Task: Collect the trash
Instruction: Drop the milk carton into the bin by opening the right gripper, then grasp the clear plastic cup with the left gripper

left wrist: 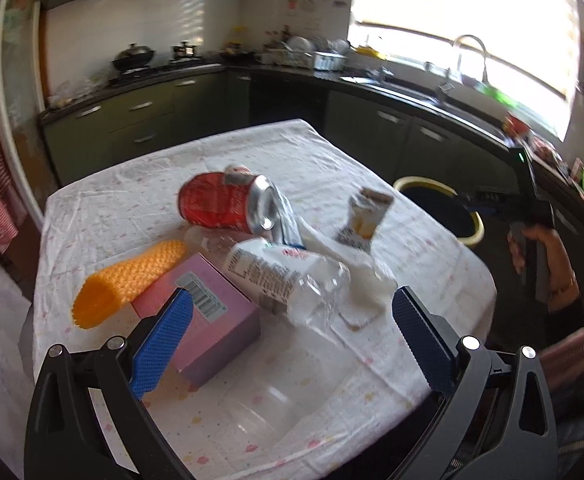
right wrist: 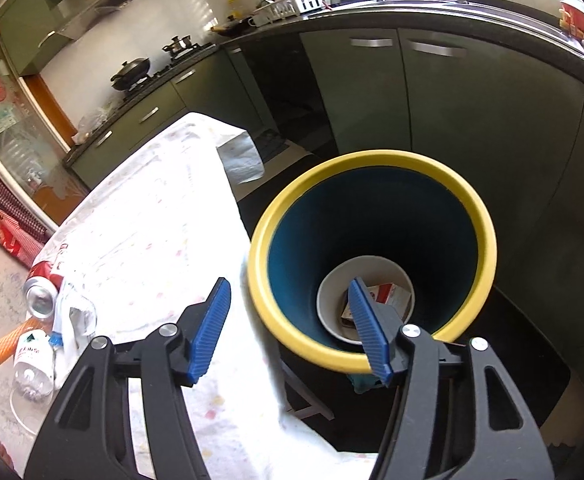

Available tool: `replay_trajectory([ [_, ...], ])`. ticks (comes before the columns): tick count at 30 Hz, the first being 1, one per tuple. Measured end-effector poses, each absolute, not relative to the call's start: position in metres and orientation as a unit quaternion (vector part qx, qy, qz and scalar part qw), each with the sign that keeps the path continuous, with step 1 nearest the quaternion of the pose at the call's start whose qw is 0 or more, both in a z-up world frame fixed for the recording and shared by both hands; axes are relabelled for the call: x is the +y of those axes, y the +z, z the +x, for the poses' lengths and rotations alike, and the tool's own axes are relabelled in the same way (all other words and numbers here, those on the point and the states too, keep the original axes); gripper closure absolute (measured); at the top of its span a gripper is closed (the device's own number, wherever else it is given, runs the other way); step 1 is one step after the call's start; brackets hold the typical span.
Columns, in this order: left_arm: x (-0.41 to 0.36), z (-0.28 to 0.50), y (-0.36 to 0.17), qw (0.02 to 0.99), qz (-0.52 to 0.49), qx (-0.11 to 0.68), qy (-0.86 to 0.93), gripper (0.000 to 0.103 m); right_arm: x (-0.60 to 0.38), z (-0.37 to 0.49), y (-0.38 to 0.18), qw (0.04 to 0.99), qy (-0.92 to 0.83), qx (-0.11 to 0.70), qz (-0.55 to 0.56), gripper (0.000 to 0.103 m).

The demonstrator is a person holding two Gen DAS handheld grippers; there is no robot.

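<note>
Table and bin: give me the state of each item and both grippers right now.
Can: on its side on the table, dented.
Bottle: lying down, crushed.
Pink box: closed, flat on the table.
Orange sleeve: lying beside the box.
Carton: crumpled, upright.
Bin: upright, open, a small box at the bottom.
Left gripper: jaws open, empty.
Right gripper: jaws open, empty, above the bin.

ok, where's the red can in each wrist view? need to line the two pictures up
Left wrist: red can lies on its side at centre frame, on the table, open end toward the right.
Right wrist: same can at the far left edge, low in the picture, open end toward the camera.
Shared landmark: the yellow-rimmed bin beside the table, far right in the left view, centre in the right view.
</note>
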State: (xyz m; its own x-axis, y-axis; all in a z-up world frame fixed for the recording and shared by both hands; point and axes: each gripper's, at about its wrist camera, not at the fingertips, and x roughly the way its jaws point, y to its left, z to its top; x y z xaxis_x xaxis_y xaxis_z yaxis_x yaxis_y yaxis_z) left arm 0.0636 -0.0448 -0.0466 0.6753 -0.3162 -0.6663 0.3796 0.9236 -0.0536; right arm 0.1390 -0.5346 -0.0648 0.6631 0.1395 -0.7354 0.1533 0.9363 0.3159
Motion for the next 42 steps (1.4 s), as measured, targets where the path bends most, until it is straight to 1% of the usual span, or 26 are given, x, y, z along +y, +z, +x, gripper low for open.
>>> replay_trajectory([
  [5,-0.047,0.051,-0.060,0.885,0.079,0.377,-0.263,0.005,-0.531,0.134,-0.063,0.893,0.006,0.413,0.179,0.043],
  [8,-0.051,0.043,-0.063,0.874,0.094,0.376,-0.294,0.005,-0.530,0.135,-0.065,0.891,0.009,0.417,0.179,0.043],
  [17,-0.064,0.049,-0.081,0.846,0.165,0.392,-0.323,0.005,-0.524,0.139,-0.069,0.886,0.019,0.428,0.176,0.042],
  [26,-0.067,0.062,-0.098,0.829,0.176,0.415,-0.332,0.006,-0.522,0.141,-0.076,0.882,0.024,0.436,0.179,0.041],
  [32,-0.068,0.066,-0.104,0.824,0.175,0.427,-0.329,0.021,-0.521,0.143,-0.079,0.879,0.027,0.441,0.178,0.041],
  [36,-0.072,0.067,-0.109,0.821,0.176,0.434,-0.327,0.022,-0.520,0.144,-0.081,0.878,0.029,0.443,0.179,0.040],
  [38,-0.074,0.068,-0.112,0.819,0.179,0.438,-0.326,0.024,-0.520,0.144,-0.082,0.878,0.030,0.444,0.179,0.040],
  [41,-0.075,0.068,-0.114,0.817,0.182,0.441,-0.324,0.031,-0.520,0.144,-0.083,0.877,0.030,0.444,0.180,0.040],
  [42,-0.074,0.069,-0.115,0.817,0.180,0.442,-0.323,0.036,-0.520,0.144,-0.083,0.878,0.030,0.444,0.179,0.040],
])
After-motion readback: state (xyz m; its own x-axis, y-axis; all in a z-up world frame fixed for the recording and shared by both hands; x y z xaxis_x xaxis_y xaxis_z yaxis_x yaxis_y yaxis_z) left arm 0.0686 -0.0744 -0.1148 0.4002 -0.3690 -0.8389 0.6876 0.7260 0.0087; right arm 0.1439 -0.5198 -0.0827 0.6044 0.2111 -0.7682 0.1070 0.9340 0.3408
